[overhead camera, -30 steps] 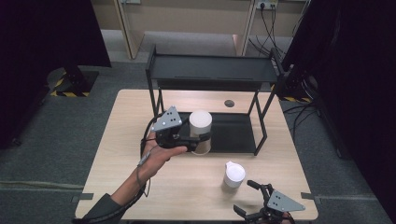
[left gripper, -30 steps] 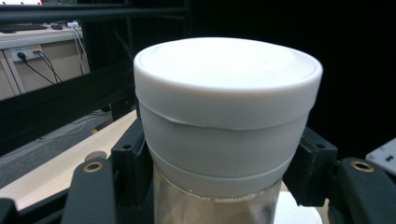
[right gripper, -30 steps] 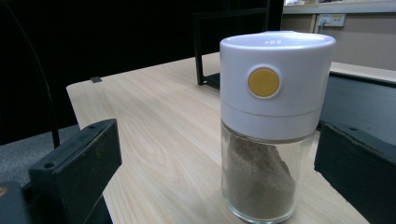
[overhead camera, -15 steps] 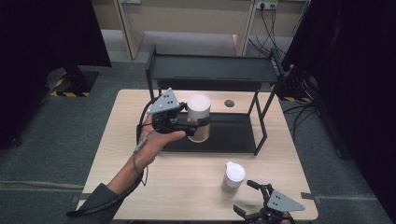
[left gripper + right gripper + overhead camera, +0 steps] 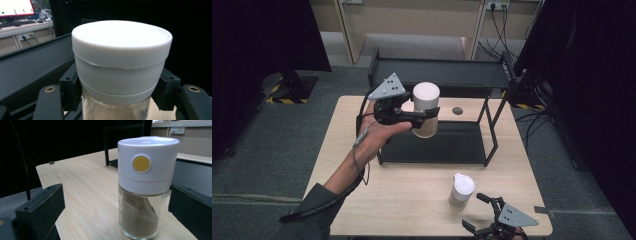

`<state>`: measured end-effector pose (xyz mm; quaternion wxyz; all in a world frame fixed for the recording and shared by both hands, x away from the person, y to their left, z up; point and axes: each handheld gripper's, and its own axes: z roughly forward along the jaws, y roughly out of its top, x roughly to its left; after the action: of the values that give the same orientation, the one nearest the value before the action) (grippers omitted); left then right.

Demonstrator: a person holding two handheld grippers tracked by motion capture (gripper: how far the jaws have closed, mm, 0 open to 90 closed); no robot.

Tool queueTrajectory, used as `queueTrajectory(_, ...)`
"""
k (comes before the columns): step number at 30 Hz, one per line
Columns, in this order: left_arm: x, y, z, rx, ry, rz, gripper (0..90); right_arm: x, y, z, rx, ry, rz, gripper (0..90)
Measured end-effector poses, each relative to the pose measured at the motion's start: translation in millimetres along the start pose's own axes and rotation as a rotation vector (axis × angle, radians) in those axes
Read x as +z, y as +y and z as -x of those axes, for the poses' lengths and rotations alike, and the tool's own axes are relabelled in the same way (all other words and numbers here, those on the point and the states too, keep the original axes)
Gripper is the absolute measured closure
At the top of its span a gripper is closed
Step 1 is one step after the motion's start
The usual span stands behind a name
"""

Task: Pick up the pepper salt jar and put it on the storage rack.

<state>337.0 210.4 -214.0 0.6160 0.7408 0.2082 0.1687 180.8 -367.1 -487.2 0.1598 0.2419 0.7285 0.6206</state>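
i've got the left gripper (image 5: 424, 118) clamped on the white-capped jar (image 5: 425, 109), and compared with a second ago it has come up off the lower board of the black rack (image 5: 437, 145) and now hangs in the air in front of the rack's top shelf (image 5: 442, 75). my guess is that the jar is headed for that top shelf, so the lift is nearly done and what remains is carrying it forward and setting it down flat. the right gripper (image 5: 484, 215) hasn't budged; it sits at the near edge of the table (image 5: 412, 200) with its jaws spread wide and nothing between them, and the second jar (image 5: 462, 187) stands upright just in front of it, not touched. the left gripper view gives me what the high view can't: the pads (image 5: 71, 87) press on the cap's lower band on both sides, with glass and brownish powder beneath, and the shelf edge sits off to the left. the right gripper view shows the second jar's (image 5: 145, 185) yellow button and the powder sloped inside it, which from above is just a white lid.
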Motion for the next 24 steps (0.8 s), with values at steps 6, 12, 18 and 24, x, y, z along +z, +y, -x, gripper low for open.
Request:
queueTrajectory(6, 4.5, 15.4, -2.7, -0.001, 0.01, 0.005, 35.2, -0.3, 0.0, 0.1, 0.002, 0.0, 0.001, 1.2)
queueTrajectory(12, 10.7, 33.9, -4.3, 0.003, 0.028, 0.007, 35.3, -0.3, -0.1, 0.3, 0.003, 0.002, 0.001, 1.2)
queueTrajectory(18, 18.2, 49.1, -7.8, 0.006, 0.058, 0.001, 35.3, -1.1, 0.0, 0.7, 0.003, 0.004, 0.004, 1.2)
queueTrajectory(24, 25.3, 57.6, -14.4, -0.009, 0.086, 0.01, 35.2, -2.1, -0.2, 1.7, 0.006, 0.005, 0.007, 1.2)
